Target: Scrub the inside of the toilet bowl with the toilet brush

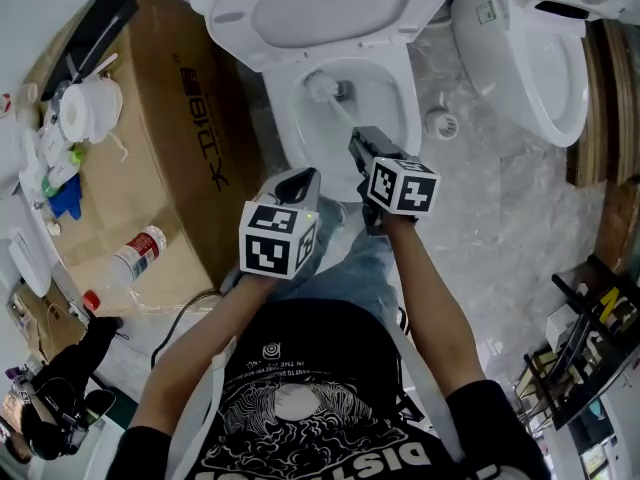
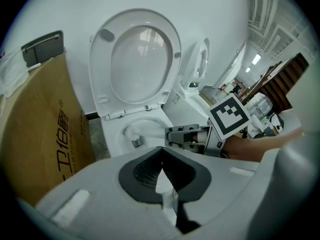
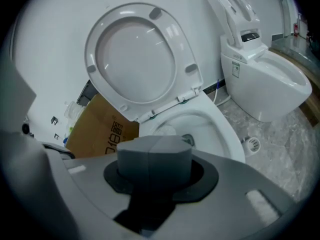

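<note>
Your right gripper [image 1: 359,142] clamps the toilet brush [image 1: 324,87] by its near handle end (likely light and stiff, bristles yielding), head inside the toilet bowl [image 1: 396,118]; your left gripper [image 1: 298,181] is closed, empty.

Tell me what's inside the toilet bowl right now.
The toilet brush, its white head beside the dark outlet in the toilet bowl. The handle runs back to the right gripper, jaws shut on it. That gripper covers the bowl's near part.

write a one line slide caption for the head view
Head view: right gripper holds the toilet brush down in the toilet bowl, left gripper shut and empty alongside.
</note>
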Available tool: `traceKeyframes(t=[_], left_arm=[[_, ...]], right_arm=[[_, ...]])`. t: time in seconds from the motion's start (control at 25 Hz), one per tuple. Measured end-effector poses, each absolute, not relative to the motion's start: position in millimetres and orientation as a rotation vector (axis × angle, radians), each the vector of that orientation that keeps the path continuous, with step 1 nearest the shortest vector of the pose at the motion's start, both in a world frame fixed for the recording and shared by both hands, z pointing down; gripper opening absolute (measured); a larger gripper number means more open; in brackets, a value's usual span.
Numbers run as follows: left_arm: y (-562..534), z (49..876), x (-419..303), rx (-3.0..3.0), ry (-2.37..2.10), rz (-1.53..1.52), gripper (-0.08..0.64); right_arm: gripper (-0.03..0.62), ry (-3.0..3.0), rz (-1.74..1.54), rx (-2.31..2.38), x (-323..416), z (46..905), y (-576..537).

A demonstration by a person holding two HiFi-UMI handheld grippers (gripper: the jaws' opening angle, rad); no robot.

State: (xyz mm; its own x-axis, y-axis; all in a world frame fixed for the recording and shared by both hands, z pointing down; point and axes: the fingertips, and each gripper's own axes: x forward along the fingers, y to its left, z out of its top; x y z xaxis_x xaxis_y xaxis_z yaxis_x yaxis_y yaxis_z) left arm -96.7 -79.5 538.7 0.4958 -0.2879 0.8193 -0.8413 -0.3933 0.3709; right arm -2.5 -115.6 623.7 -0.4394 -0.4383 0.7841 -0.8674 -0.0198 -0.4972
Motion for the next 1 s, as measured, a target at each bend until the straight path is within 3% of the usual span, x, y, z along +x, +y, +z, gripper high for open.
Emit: traceKeyframes(t=[1.0], left_arm=[[-53.6, 536.3, -58.1, 1.926, -0.916, 0.879, -0.008]], right_arm=[[0.149, -1.675, 1.479, 1.565, 116.6, 618.8, -52.7]])
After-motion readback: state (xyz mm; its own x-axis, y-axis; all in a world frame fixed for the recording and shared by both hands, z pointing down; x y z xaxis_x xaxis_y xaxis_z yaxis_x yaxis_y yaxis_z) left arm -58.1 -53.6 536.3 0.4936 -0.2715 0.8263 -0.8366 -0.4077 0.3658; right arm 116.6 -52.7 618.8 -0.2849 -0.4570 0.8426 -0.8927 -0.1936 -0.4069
